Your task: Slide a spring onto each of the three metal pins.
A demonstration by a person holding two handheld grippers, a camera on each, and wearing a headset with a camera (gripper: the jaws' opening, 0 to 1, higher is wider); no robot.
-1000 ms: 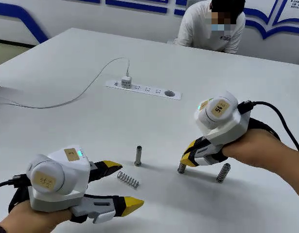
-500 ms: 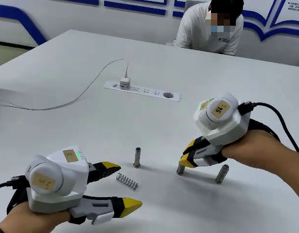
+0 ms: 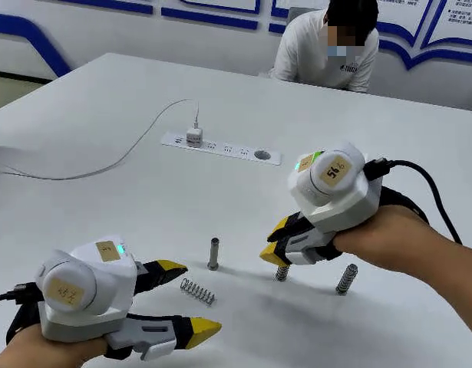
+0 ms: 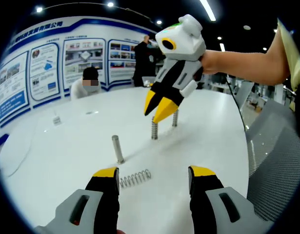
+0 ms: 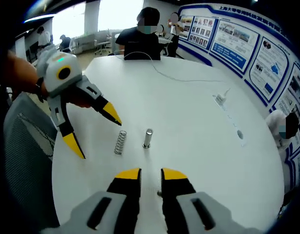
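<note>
On the white surface (image 3: 143, 199) in front of me stand three short metal pins in a loose row. The leftmost bare steel pin (image 3: 213, 253) stands upright with nothing on it. The middle pin with a spring round it (image 3: 282, 272) and the right-hand pin with a spring round it (image 3: 346, 279) both already wear their coils. One loose steel coil spring (image 3: 197, 291) lies on its side just beside the bare pin, on the near side of it.

The right gripper (image 3: 265, 249) hangs tilted just above the middle pin. Its yellow-tipped jaws are nearly together, with a narrow gap between them, and they grasp nothing. The left gripper (image 5: 95, 132) sits low at the near edge with its jaws spread wide, released. The loose spring lies just ahead of its tips, untouched.

Farther back lies a white power strip (image 3: 220, 146) with a plugged-in white cable (image 3: 120, 157), and a person in a white shirt (image 3: 324, 46) sits at the far side.
</note>
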